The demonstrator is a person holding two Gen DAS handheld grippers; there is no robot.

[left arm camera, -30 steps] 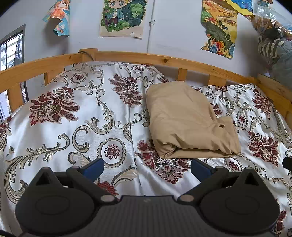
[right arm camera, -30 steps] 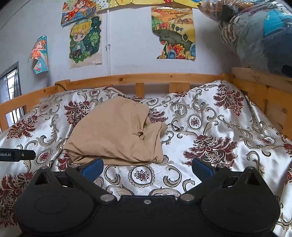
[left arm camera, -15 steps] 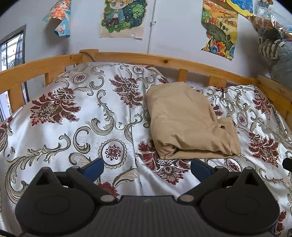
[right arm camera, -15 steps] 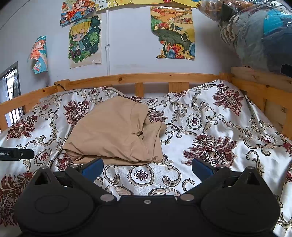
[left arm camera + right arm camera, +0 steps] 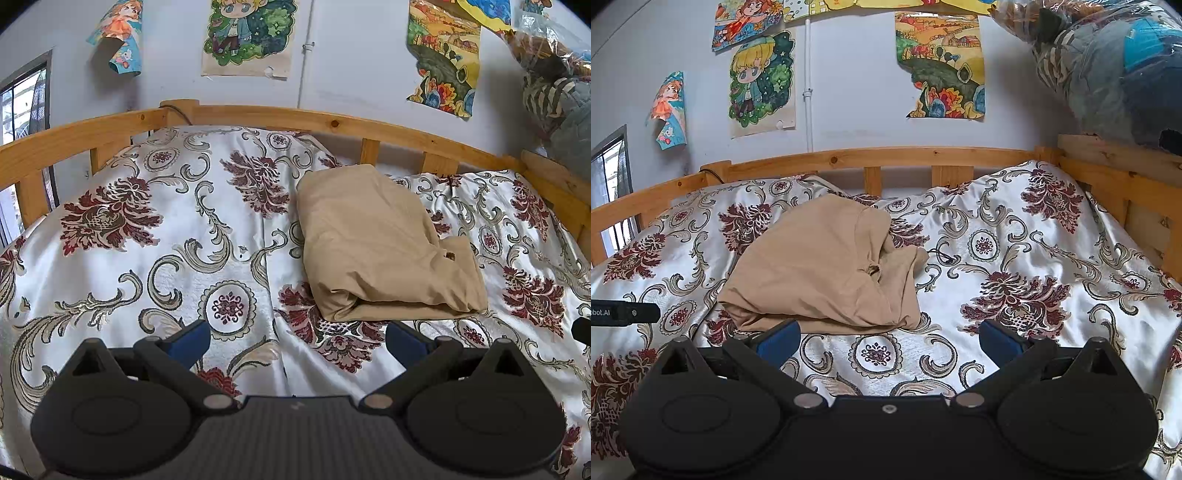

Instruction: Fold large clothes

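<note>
Your tan folded garment (image 5: 384, 243) lies ahead-right of the released left hand-held gripper (image 5: 297, 338) — ahead-left of the released right hand-held gripper (image 5: 888, 338), roughly equally near.

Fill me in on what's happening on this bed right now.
A person holds a two-finger gripper in each hand over a bed with a floral cover. A tan garment lies folded into a compact bundle. The left gripper and right gripper are both open, short of it, holding nothing.

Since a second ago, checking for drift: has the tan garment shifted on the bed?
No. The tan garment lies on the same floral motifs, below the wooden rail.
</note>
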